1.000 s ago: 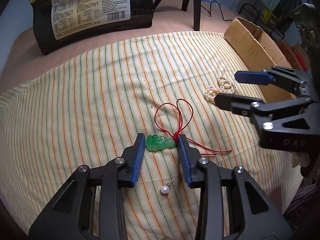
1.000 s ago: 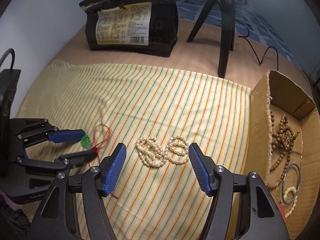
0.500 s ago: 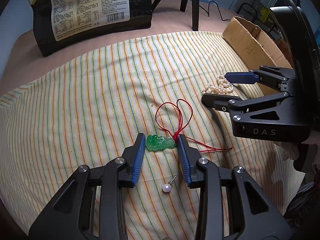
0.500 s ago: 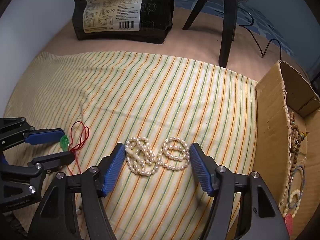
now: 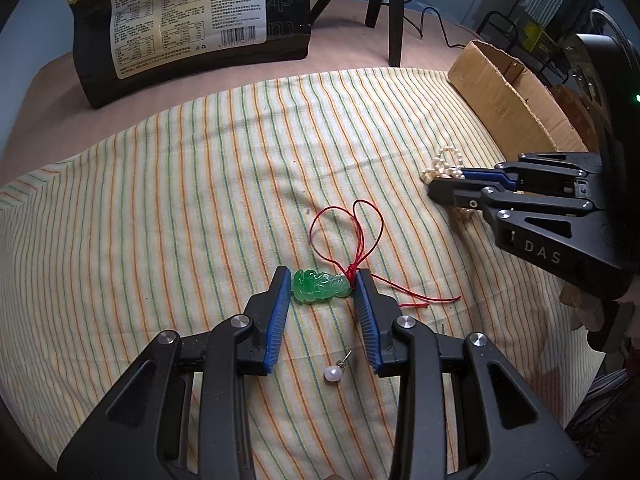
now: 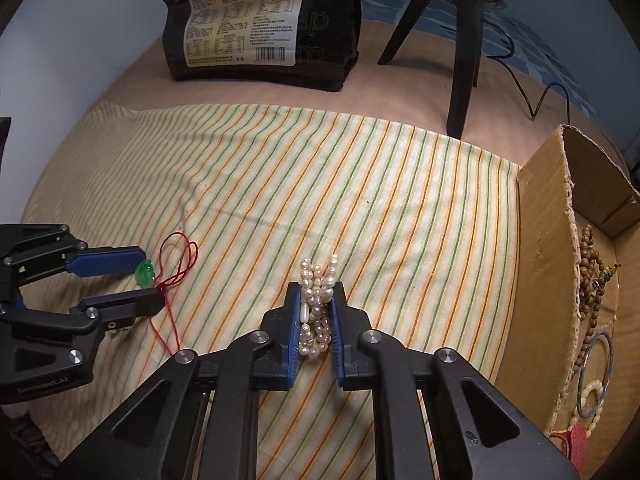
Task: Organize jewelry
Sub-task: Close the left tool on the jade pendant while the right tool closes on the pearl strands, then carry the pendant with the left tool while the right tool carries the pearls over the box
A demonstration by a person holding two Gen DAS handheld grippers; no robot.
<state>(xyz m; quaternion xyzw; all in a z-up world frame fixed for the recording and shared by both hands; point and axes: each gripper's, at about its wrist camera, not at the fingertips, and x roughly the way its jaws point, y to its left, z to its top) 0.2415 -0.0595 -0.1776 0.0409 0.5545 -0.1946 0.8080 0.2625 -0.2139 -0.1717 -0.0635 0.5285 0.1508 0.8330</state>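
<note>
Dim, bluish light — fisheye-warped edges

"DAS" stands in pale letters on the right gripper (image 5: 444, 184) body, at three o'clock in the left view. The black bag (image 6: 262, 24) shows "ap" beside an unreadable label and barcode.

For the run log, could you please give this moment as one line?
right gripper: shut on pearl strand | left gripper: open around jade pendant | cardboard box: holds other jewelry
</note>
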